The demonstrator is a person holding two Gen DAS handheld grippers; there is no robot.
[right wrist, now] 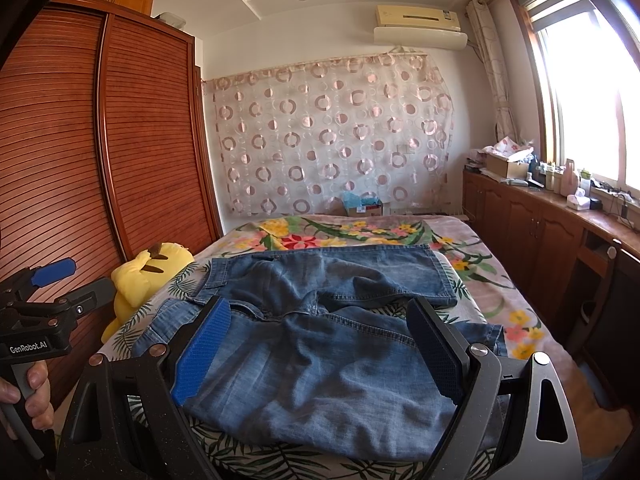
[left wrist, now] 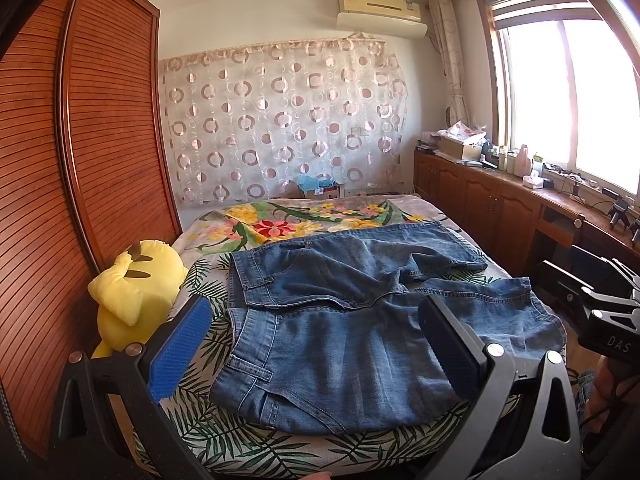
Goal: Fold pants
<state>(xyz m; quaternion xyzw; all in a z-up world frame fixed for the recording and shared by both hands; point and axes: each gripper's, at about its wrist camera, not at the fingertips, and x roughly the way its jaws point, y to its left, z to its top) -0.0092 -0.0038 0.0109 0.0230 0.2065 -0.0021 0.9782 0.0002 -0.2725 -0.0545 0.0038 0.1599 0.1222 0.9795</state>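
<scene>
Blue denim pants (left wrist: 360, 320) lie spread on the bed, waistband to the left, two short legs running right. They also show in the right wrist view (right wrist: 320, 352). My left gripper (left wrist: 312, 344) is open and empty, held above the near waistband side. My right gripper (right wrist: 316, 352) is open and empty, held above the near leg. The right gripper shows at the right edge of the left wrist view (left wrist: 608, 320). The left gripper shows at the left edge of the right wrist view (right wrist: 60, 280), its fingers apart.
The bed (left wrist: 280, 444) has a leaf-print sheet and a floral blanket (left wrist: 300, 224) at its far end. A yellow plush toy (left wrist: 132, 292) lies at the bed's left edge by the slatted wardrobe (left wrist: 80, 160). Wooden cabinets (left wrist: 500, 200) with clutter run along the right under the window.
</scene>
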